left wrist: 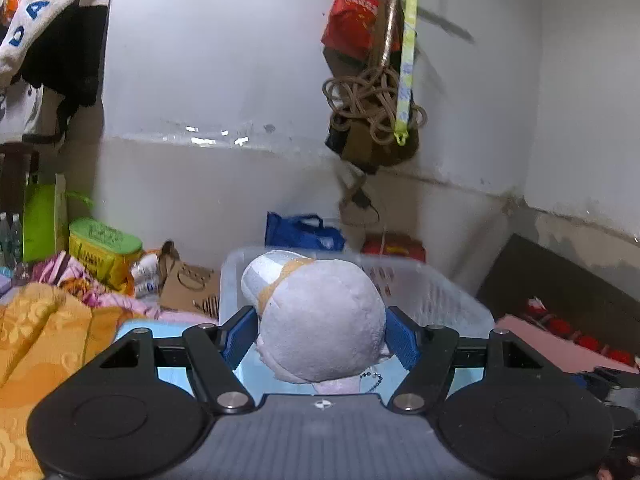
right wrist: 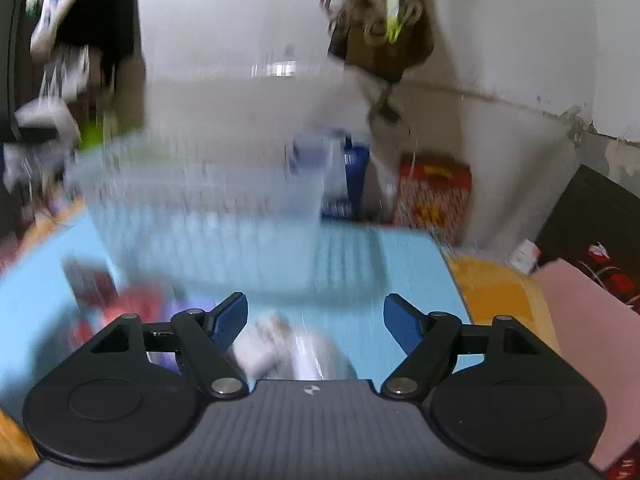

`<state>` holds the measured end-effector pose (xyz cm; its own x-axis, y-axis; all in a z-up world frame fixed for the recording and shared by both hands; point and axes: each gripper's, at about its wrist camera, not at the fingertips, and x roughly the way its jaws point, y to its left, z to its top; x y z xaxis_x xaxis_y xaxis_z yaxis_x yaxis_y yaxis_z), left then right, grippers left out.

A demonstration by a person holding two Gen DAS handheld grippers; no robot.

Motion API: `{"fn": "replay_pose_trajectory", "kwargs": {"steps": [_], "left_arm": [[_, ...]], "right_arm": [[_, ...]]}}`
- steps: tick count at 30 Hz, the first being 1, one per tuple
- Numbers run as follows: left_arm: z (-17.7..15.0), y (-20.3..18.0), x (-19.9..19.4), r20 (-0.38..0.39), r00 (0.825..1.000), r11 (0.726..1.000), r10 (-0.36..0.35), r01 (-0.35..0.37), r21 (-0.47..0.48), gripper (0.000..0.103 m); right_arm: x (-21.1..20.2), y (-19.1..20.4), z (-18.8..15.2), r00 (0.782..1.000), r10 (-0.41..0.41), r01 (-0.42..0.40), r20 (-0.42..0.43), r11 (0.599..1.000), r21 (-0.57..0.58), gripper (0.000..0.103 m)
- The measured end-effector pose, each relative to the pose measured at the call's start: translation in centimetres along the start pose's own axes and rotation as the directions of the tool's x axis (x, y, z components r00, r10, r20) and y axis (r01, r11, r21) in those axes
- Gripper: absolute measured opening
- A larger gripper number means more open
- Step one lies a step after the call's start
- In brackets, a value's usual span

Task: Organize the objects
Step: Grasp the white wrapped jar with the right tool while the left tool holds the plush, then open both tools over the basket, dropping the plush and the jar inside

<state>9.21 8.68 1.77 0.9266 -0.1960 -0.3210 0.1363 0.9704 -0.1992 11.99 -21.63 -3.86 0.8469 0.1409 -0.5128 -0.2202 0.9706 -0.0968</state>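
Observation:
My left gripper (left wrist: 320, 334) is shut on a pale lilac plush toy (left wrist: 320, 320) with a grey and orange part on top; a small bead chain hangs under it. I hold the toy just in front of a clear plastic basket (left wrist: 440, 300) that stands on a light blue mat (left wrist: 172, 380). My right gripper (right wrist: 316, 322) is open and empty above the blue mat (right wrist: 360, 272). The right wrist view is blurred; the clear basket (right wrist: 208, 208) lies ahead, and a grey-white object (right wrist: 292, 356) and red and purple items (right wrist: 136, 308) lie below the fingers.
An orange blanket (left wrist: 44, 340) lies at the left, with a green-yellow bag (left wrist: 104, 252) and a cardboard box (left wrist: 188, 284) behind it. A blue bag (left wrist: 304, 232) and a red box (left wrist: 394, 246) stand by the wall. Rope and bags (left wrist: 372, 100) hang above. A pink board (left wrist: 560, 344) lies at the right.

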Motion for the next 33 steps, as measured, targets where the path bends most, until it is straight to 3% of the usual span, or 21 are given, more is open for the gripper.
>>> {"fn": "replay_pose_trajectory", "kwargs": {"steps": [4,8,12,15,20,25,29,31,33], "left_arm": [[-1.5,-0.7,-0.2,-0.041,0.999,0.999,-0.001,0.003,0.038,0.073],[-2.1,-1.3,0.0,-0.068,0.998,0.998,-0.004,0.008,0.060,0.073],[-2.7,-1.7,0.2,-0.079,0.997,0.996,-0.014,0.021,0.085,0.073],[-2.8,-1.9,0.1,-0.076,0.997,0.996,-0.021,0.027,0.090,0.073],[-2.7,-1.8,-0.6,-0.042,0.999,0.996,-0.025,0.029,0.083,0.073],[0.0,-2.0,-1.0,0.016,1.000,0.998,-0.023,0.022,0.067,0.073],[3.9,-2.9,0.8,0.048,0.999,0.998,-0.002,-0.001,0.060,0.073],[5.5,-3.0,2.8,0.050,0.999,0.998,0.018,-0.020,0.053,0.073],[6.5,-2.7,5.3,0.024,0.998,0.997,0.056,-0.057,0.045,0.073]], "right_arm": [[1.6,0.7,-1.1,0.994,0.001,-0.006,-0.107,0.999,-0.045,0.059],[2.5,-0.3,-1.3,0.987,0.030,-0.028,-0.159,1.000,0.015,0.052],[1.9,-0.8,-1.6,0.988,0.026,-0.024,-0.152,1.000,0.018,0.049],[1.1,-1.3,-1.3,0.993,0.032,-0.027,-0.116,0.999,0.041,0.048],[-2.3,-1.1,0.8,0.999,0.024,-0.026,0.036,0.998,0.052,0.048],[-5.2,0.8,5.8,0.977,0.053,-0.059,0.205,0.998,0.025,0.048],[-2.3,2.6,11.0,0.973,0.085,-0.081,0.217,0.996,-0.029,0.049],[0.8,3.4,12.7,0.981,0.040,-0.028,0.192,0.998,-0.061,0.049],[3.4,3.5,13.4,0.988,0.033,-0.025,0.154,0.998,-0.053,0.049]]}}
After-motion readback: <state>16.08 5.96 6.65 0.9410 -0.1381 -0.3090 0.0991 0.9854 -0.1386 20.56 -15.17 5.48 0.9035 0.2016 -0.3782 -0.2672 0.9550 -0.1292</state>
